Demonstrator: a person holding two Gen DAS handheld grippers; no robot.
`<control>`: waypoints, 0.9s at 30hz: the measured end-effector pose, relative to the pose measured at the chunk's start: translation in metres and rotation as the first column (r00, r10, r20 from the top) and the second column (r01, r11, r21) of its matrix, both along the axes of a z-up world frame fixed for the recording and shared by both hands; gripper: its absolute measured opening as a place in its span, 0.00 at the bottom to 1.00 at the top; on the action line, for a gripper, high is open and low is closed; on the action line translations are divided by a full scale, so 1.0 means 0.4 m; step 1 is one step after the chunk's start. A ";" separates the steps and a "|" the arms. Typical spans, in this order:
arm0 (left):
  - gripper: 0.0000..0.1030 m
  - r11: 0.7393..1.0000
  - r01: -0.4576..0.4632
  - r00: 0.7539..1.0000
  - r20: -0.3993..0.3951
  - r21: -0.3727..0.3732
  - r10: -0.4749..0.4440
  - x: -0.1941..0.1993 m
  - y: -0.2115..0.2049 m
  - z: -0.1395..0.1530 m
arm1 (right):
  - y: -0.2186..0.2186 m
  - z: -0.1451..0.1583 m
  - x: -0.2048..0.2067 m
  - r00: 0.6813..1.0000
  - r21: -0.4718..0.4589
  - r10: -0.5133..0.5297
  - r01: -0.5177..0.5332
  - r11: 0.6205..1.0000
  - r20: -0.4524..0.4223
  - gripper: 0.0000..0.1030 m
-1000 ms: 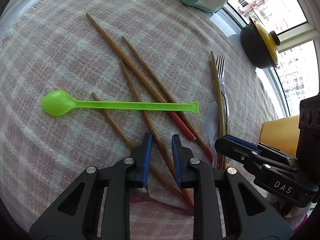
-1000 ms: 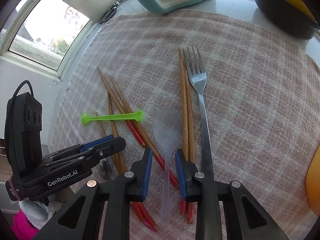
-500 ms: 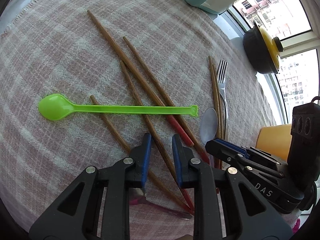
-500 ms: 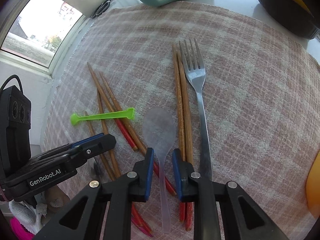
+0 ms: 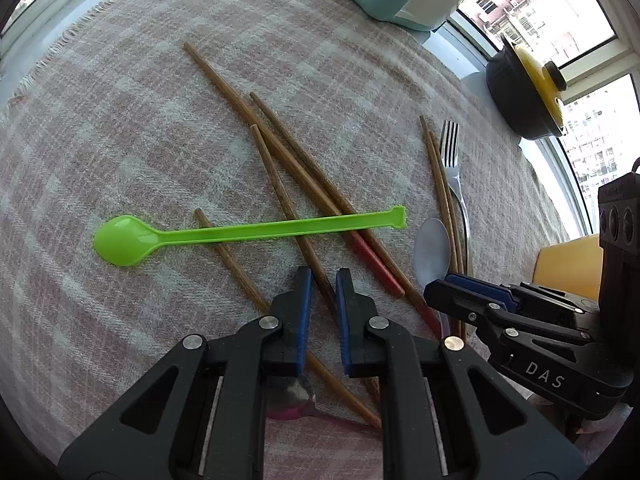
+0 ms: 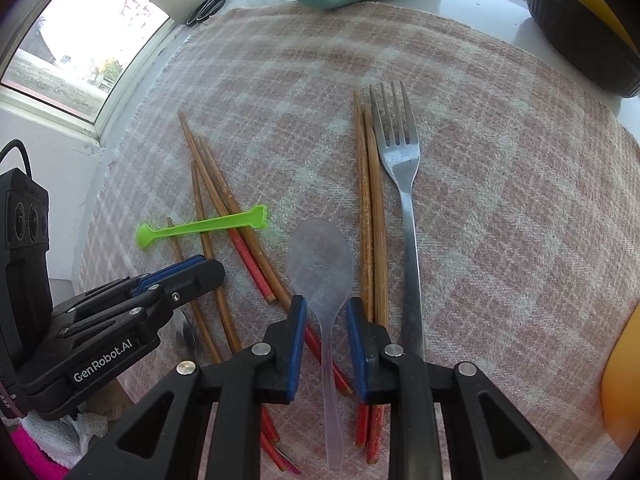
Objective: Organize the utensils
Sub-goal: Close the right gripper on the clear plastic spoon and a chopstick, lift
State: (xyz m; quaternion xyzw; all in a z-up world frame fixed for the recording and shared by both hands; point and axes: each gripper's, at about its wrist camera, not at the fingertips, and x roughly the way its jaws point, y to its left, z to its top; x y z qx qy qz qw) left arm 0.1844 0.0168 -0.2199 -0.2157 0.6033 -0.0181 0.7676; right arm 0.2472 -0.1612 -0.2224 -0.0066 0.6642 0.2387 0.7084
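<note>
Narrowly, left gripper [image 5: 320, 276] jaws closing astride chopstick [image 5: 294, 216], right gripper [image 6: 326, 306] jaws opening.

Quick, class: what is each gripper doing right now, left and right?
Left gripper: jaws closing around a wooden chopstick, not yet pressing it.
Right gripper: jaws opening, clear plastic spoon handle between them, not gripped.

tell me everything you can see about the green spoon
The green spoon looks like bright, glossy plastic, made in one piece: a small oval bowl, a long thin flat handle and a notched, flared end. It lies flat on the checked cloth, crosswise over several wooden chopsticks that pass under its handle, its bowl resting on the cloth. Neither gripper touches it.
</note>
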 end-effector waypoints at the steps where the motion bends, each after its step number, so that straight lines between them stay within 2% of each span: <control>1: 0.10 1.000 0.004 1.000 0.001 0.003 -0.004 -0.003 0.002 0.001 | 0.006 0.001 -0.003 1.000 -0.014 0.016 -0.016 1.000 0.006 0.18; 4: 0.10 1.000 0.021 1.000 0.002 0.009 -0.021 -0.010 0.006 0.001 | 0.020 0.002 -0.011 0.998 -0.070 0.066 -0.064 0.996 0.023 0.10; 6: 0.10 0.999 0.031 1.000 0.001 0.008 -0.031 -0.014 0.008 0.001 | 0.022 0.002 -0.010 0.997 -0.083 0.078 -0.076 0.994 0.018 0.08; 15: 0.11 0.999 0.034 0.999 -0.027 -0.002 -0.034 -0.003 0.009 0.001 | 0.023 0.001 0.002 0.997 -0.117 0.082 -0.080 0.990 0.016 0.08; 18: 0.19 0.999 0.042 0.998 -0.039 -0.002 -0.042 0.013 -0.004 0.004 | 0.033 0.002 -0.005 0.995 -0.133 0.096 -0.091 0.987 0.031 0.08; 22: 0.11 0.998 0.044 0.999 -0.010 0.047 -0.043 0.018 -0.024 0.006 | 0.053 0.001 -0.016 0.994 -0.144 0.100 -0.092 0.985 0.049 0.08; 27: 0.09 1.000 0.010 1.000 0.013 0.008 -0.010 0.006 -0.011 0.006 | 0.033 0.007 -0.026 0.997 -0.093 0.058 -0.052 0.994 0.059 0.04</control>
